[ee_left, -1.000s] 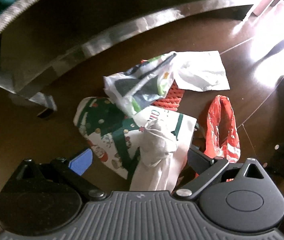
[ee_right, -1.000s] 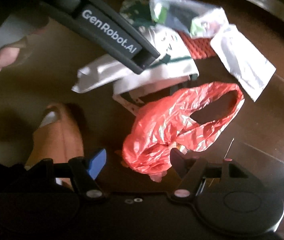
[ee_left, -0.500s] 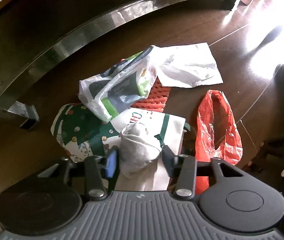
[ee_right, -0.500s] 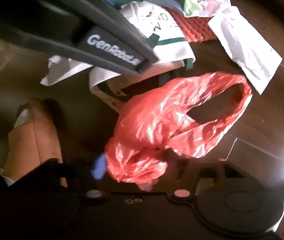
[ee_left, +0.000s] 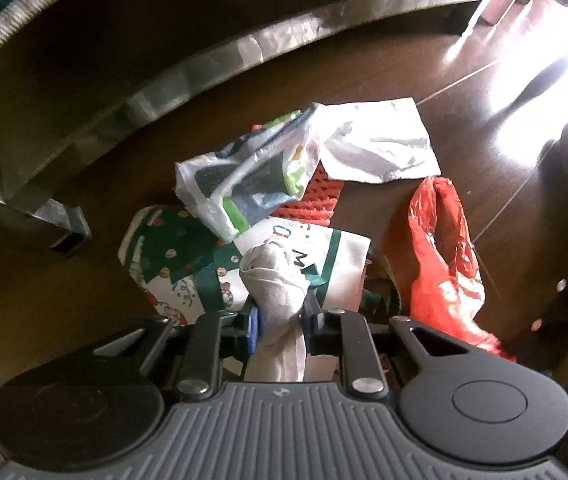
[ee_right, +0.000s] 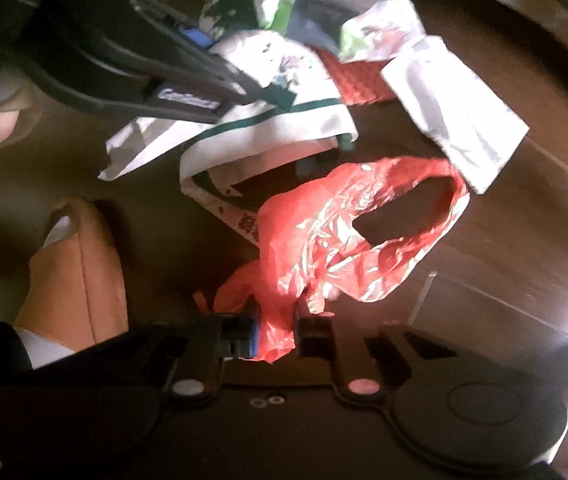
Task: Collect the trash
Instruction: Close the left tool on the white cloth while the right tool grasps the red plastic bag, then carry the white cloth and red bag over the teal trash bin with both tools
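Left jaws tight around white paper wad (ee_left: 274,280), right jaws around red plastic bag (ee_right: 347,236).

This looks like a room in a home. The floor (ee_left: 132,320) is dark, shiny brown wood, with thin lines between the boards. Bright sun shines on it at the far right. A big piece of furniture with a curved silver edge (ee_left: 220,64) and a short silver leg (ee_left: 64,228) stands on the floor. Bags and wrappers lie in a heap on the floor: a Christmas paper bag (ee_left: 188,264), a white plastic bag (ee_left: 244,176), a red plastic bag (ee_right: 347,224). A tan slipper (ee_right: 76,272) shows too.
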The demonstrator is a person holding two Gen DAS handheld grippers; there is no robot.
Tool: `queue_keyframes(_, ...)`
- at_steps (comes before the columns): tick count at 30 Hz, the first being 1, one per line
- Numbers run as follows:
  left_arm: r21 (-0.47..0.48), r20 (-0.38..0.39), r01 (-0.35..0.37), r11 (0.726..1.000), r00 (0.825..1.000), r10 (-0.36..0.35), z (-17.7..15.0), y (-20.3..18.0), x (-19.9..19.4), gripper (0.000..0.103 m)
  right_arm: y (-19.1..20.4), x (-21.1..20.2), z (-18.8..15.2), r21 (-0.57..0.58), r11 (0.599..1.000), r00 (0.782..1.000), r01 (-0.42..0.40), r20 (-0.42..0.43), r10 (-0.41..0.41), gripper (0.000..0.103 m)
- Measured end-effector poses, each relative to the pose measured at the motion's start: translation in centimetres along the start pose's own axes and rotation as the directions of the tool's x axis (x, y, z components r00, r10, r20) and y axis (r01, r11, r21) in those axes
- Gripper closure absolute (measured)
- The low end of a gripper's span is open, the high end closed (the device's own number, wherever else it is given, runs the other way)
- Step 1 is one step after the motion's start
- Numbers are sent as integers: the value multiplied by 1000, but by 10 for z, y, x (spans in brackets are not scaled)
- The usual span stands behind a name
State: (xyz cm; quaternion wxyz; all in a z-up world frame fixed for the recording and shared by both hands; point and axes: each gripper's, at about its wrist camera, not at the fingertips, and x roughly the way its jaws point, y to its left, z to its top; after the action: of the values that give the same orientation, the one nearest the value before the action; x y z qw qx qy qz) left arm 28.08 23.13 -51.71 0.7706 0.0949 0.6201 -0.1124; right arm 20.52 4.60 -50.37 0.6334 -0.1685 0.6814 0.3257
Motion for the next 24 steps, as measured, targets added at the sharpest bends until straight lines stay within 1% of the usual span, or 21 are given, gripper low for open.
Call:
queue_keyframes(3,20,16,16,1000,1000,-16,1,3,-17,83,-5,-20,-2,16,1000,1000,15,14,-15,90)
queue_keyframes(6,53,49,36,998,998,-39,6,4,-39,83,-13,-48,-1,44,999,999,23,45,-25,90)
queue_keyframes(10,114,129,34,993,990,-48,19,1,-80,83,-24,-104,-2,60,998,990,30,135,-38,90)
queue_keyframes(13,118,179,44,992,982,-65,30,-1,-115,83,-30,-148,-6,79,996,976,45,211,-61,90)
queue_keyframes(18,130,243,37,991,968,-68,46,-12,-175,83,-39,-217,-17,121,991,946,60,309,-95,90)
queue_keyframes(24,113,329,21,993,942,-58,63,-32,-258,83,-38,-303,-42,122,990,895,73,430,-118,90)
